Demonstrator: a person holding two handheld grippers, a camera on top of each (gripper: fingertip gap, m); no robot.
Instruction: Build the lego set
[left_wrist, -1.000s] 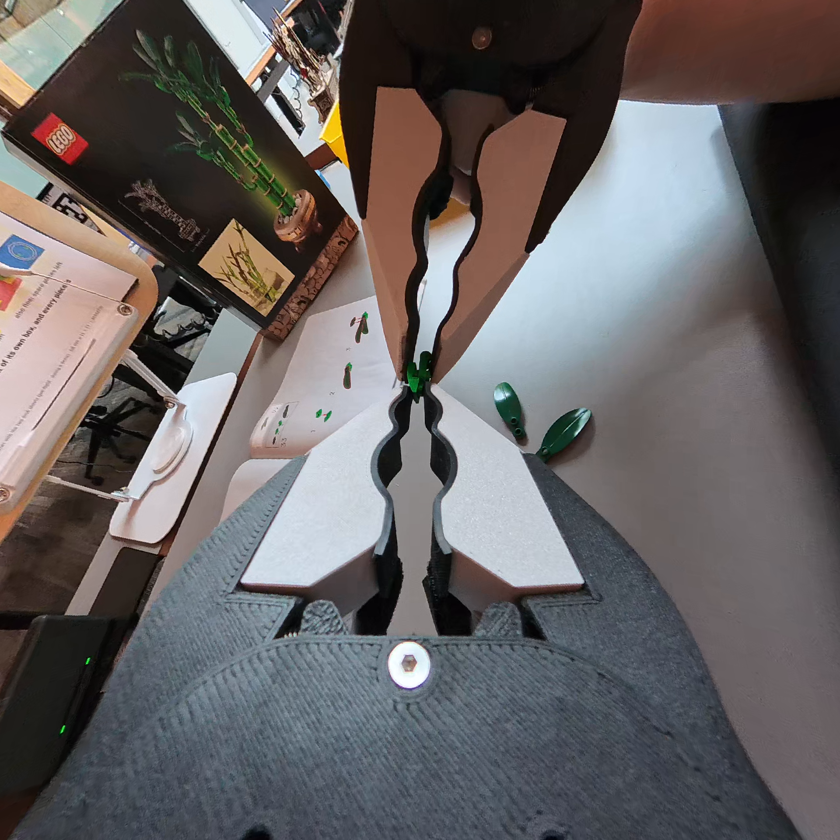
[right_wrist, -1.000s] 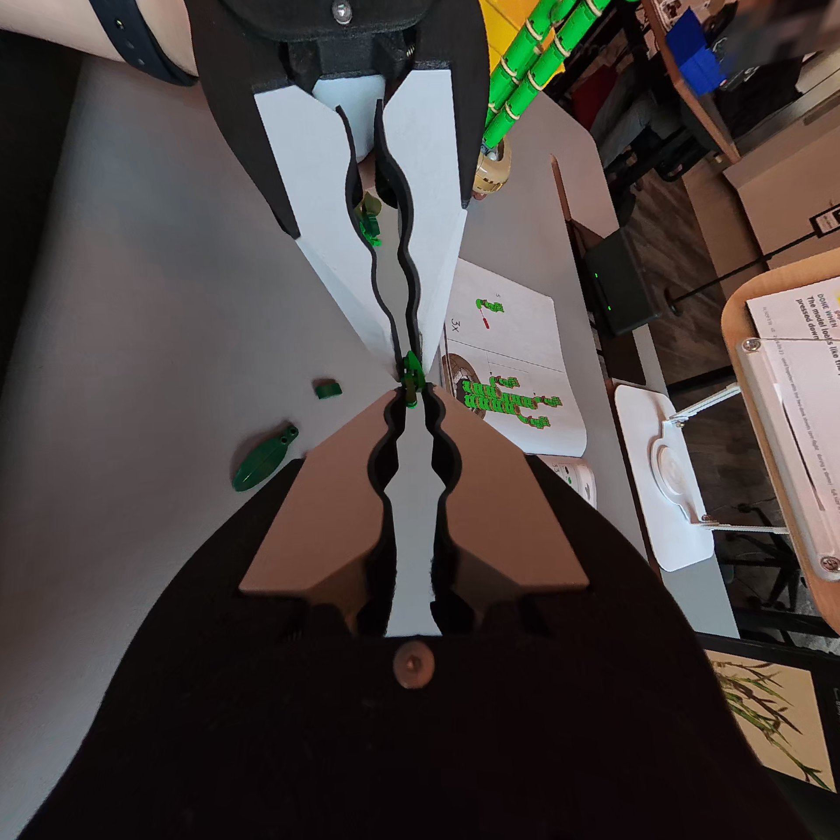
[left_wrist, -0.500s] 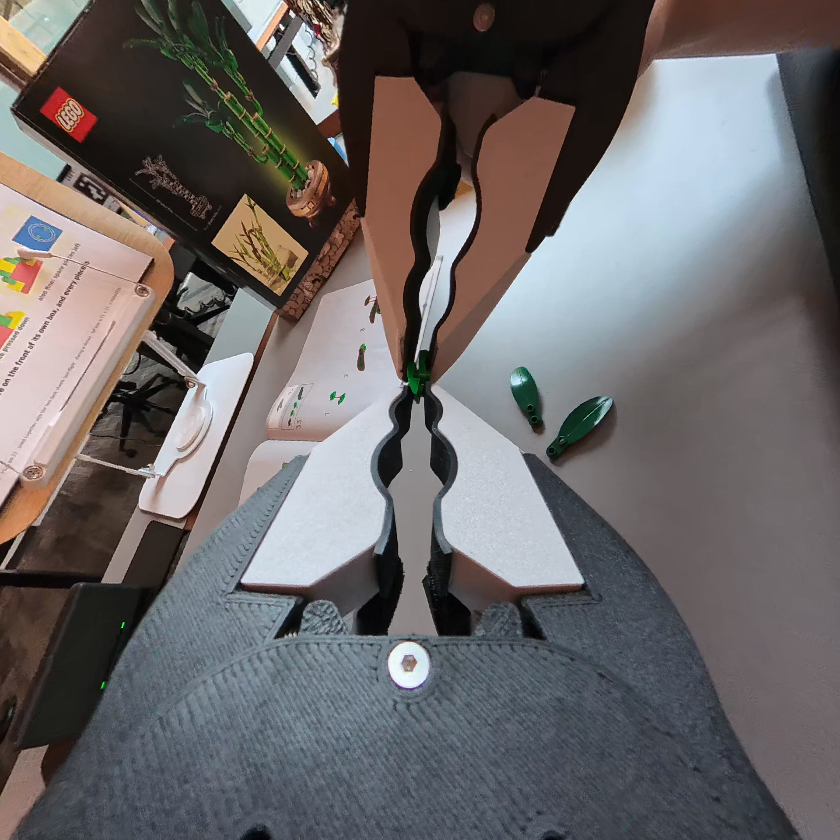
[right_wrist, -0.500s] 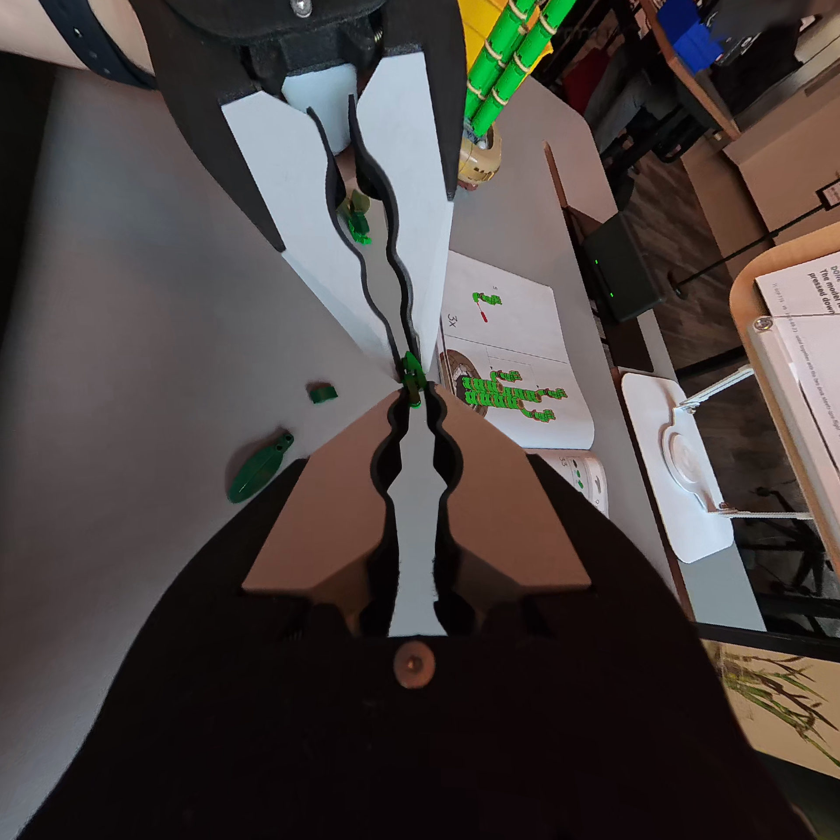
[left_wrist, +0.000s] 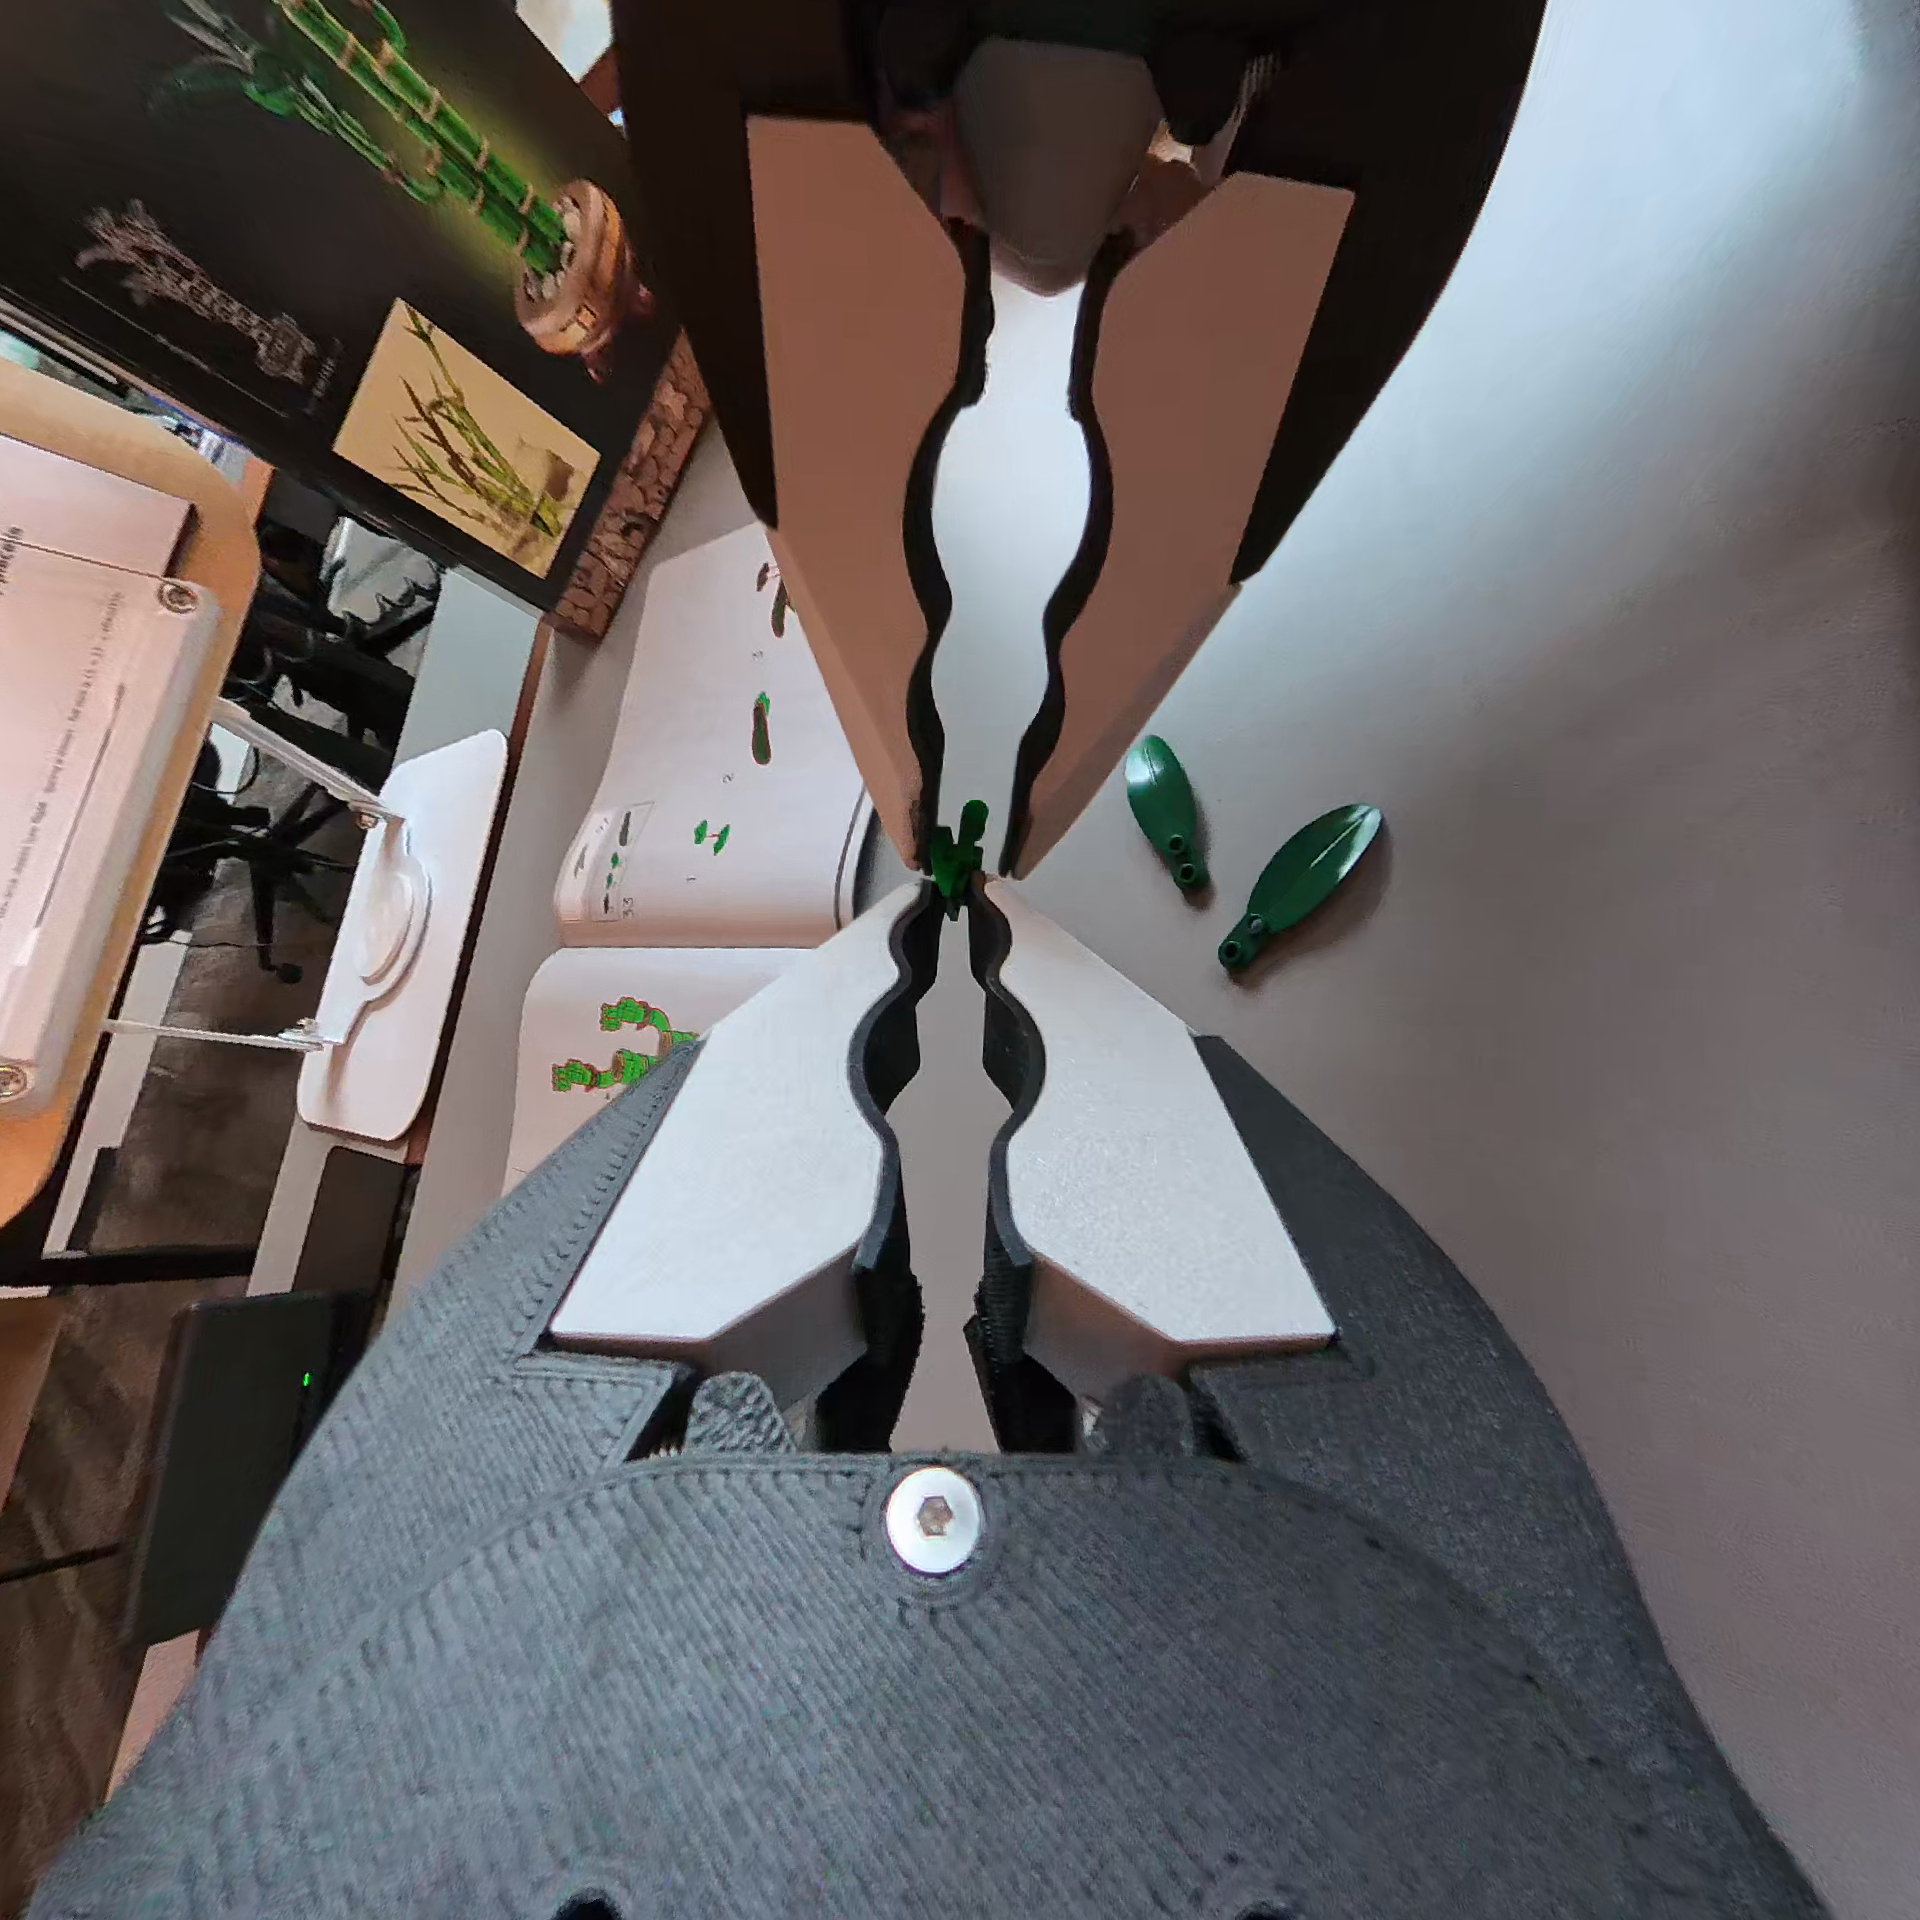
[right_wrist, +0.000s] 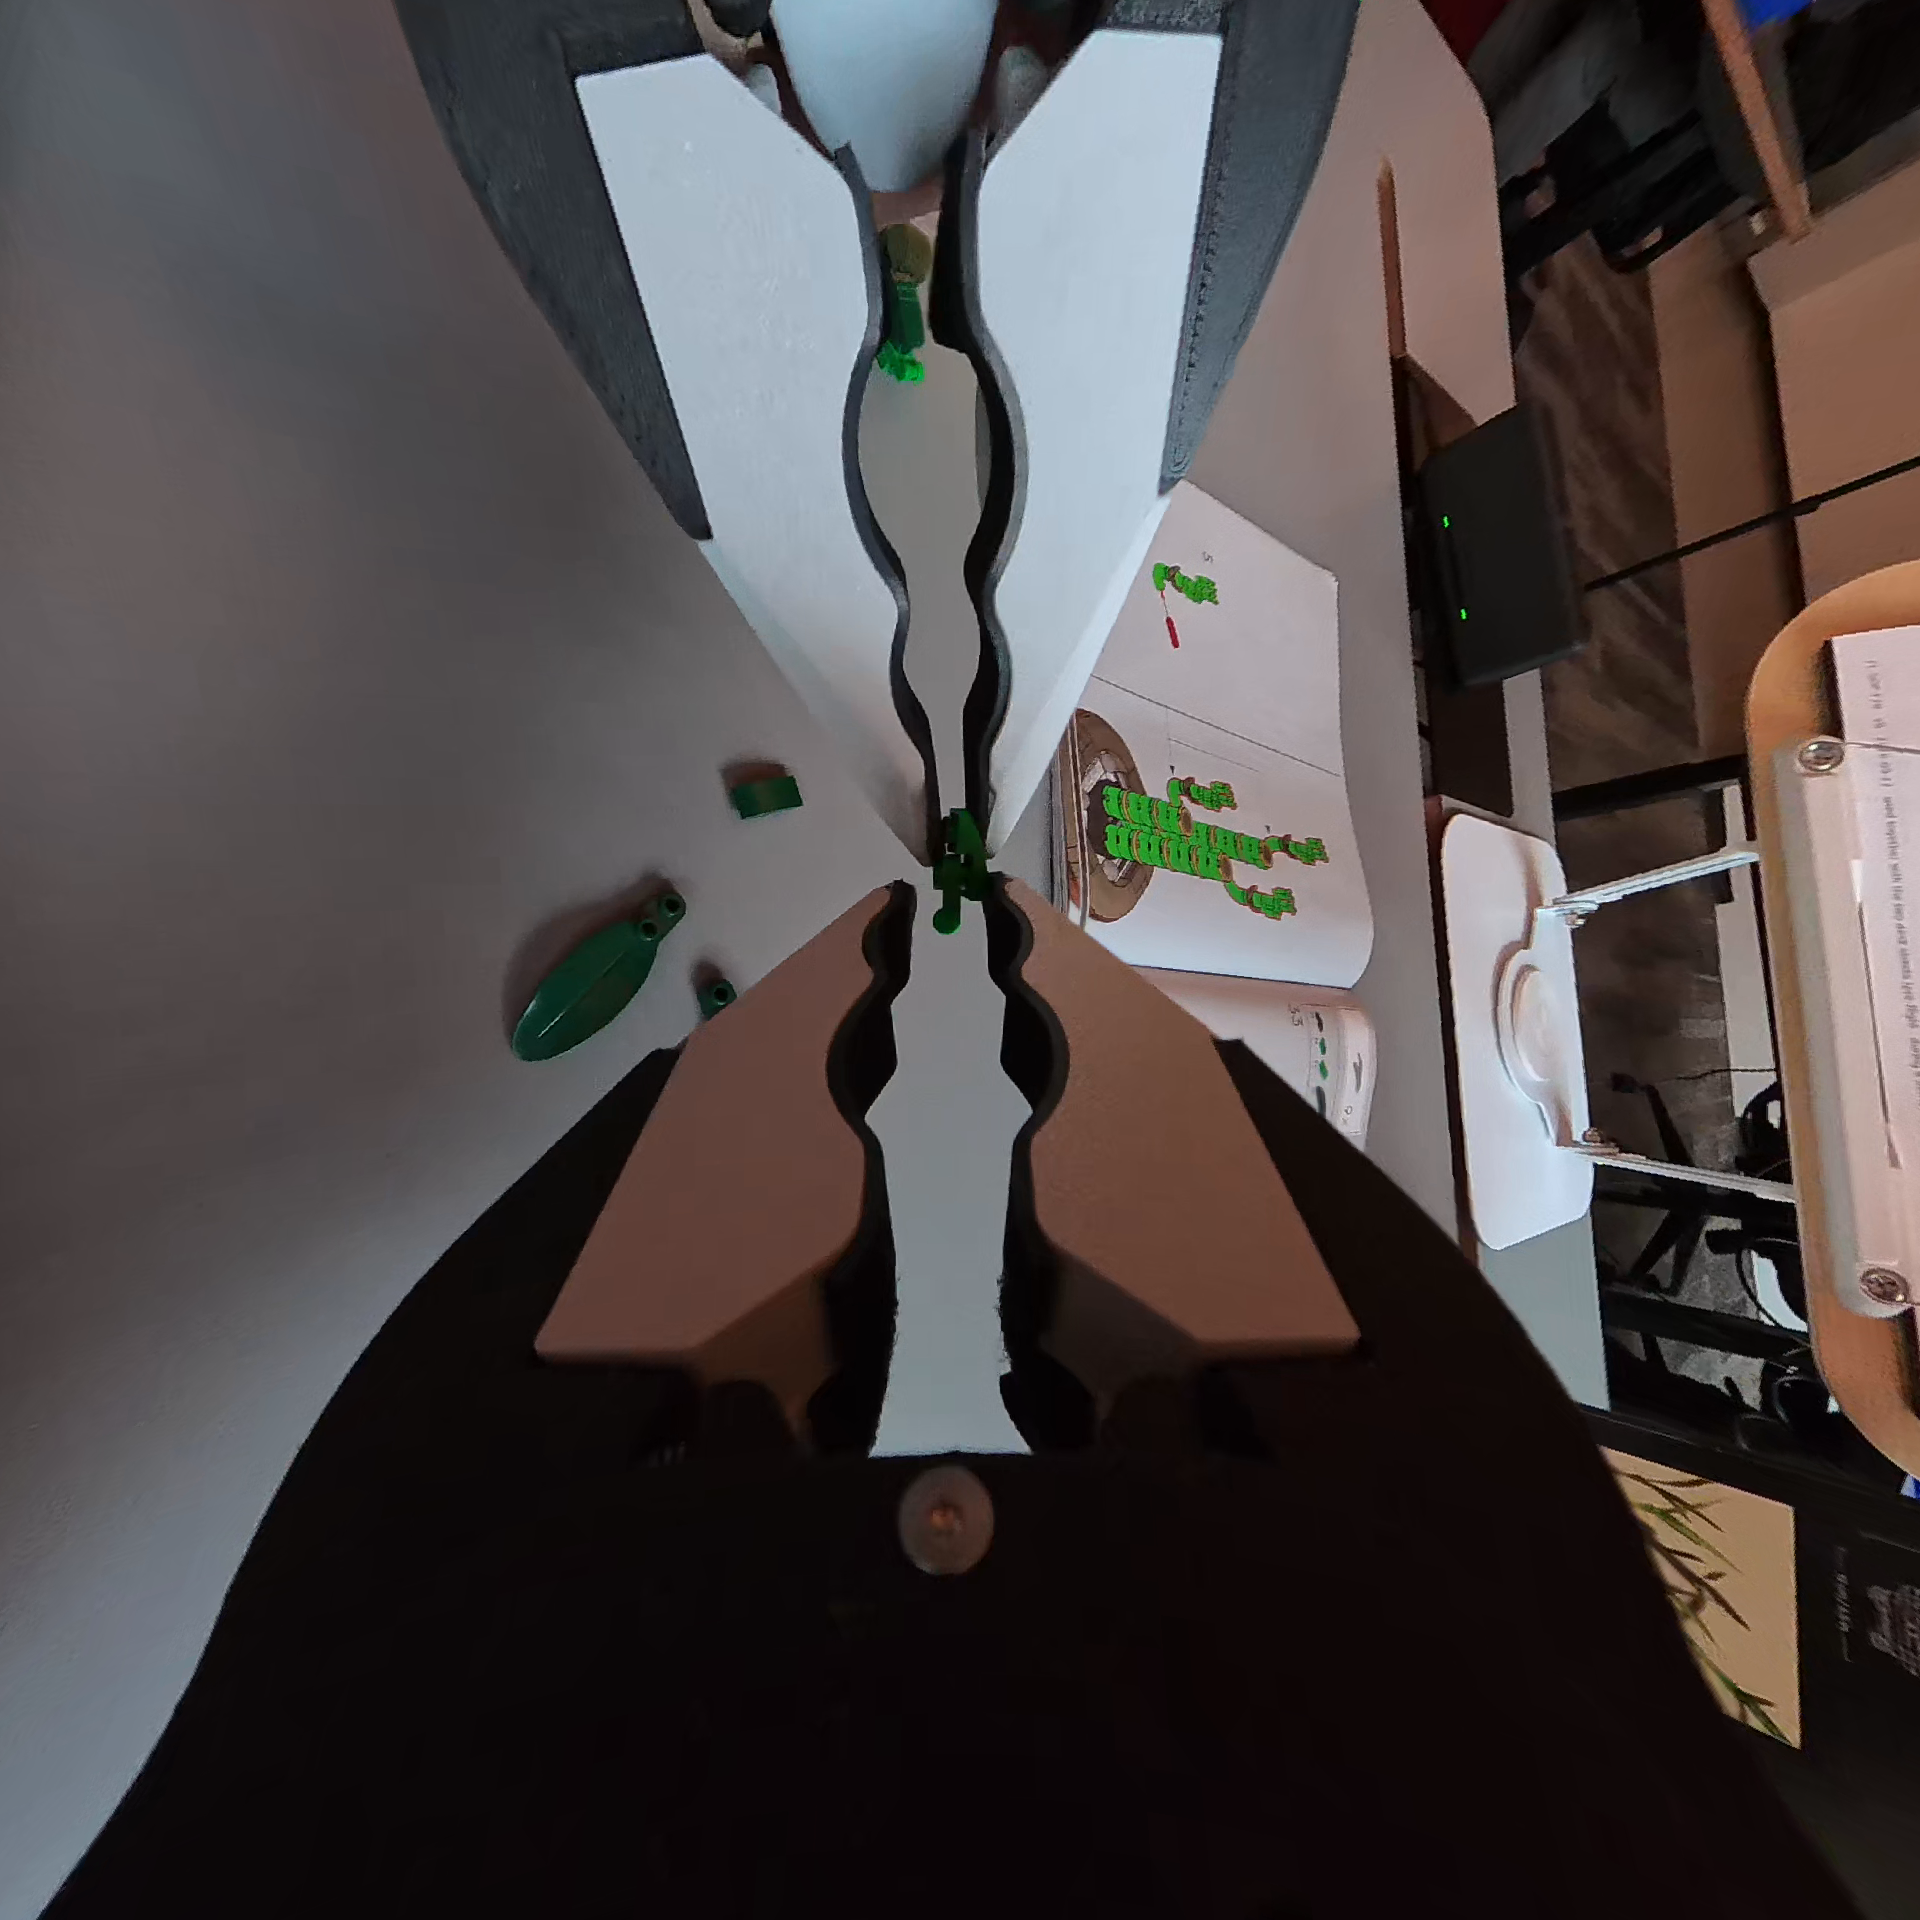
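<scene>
Two hand-held grippers meet tip to tip in the left wrist view, with a small bright green lego stem piece (left_wrist: 958, 854) between them as the landmark; the left hand-held gripper (left_wrist: 951, 896), with pale grey fingers on a dark grey ribbed body, is closed on the near end of that piece; the right hand-held gripper (left_wrist: 961, 847), with tan fingers on a black body, reaches in from beyond it, its tips slightly parted around the far end, so whether it grips cannot be told here; two dark green leaf-shaped lego pieces (left_wrist: 1304, 878) lie on the light grey tabletop (left_wrist: 1610, 727) to the right of the stem piece; an open white instruction booklet (left_wrist: 717, 790) lies to its left, and a black lego box (left_wrist: 312, 260) stands beyond the booklet.

In the right wrist view the tan-fingered gripper (right_wrist: 951, 896) stands with its tips just apart on either side of the stem piece (right_wrist: 958, 868), contact unclear; the grey gripper (right_wrist: 961, 831) pinches the piece from beyond; left of the piece lie a dark green leaf (right_wrist: 592, 982), a small green sloped brick (right_wrist: 766, 795) and a tiny green part (right_wrist: 715, 997); the booklet (right_wrist: 1226, 831) lies to its right; a green and olive stalk assembly (right_wrist: 902, 301) lies farther beyond.
</scene>
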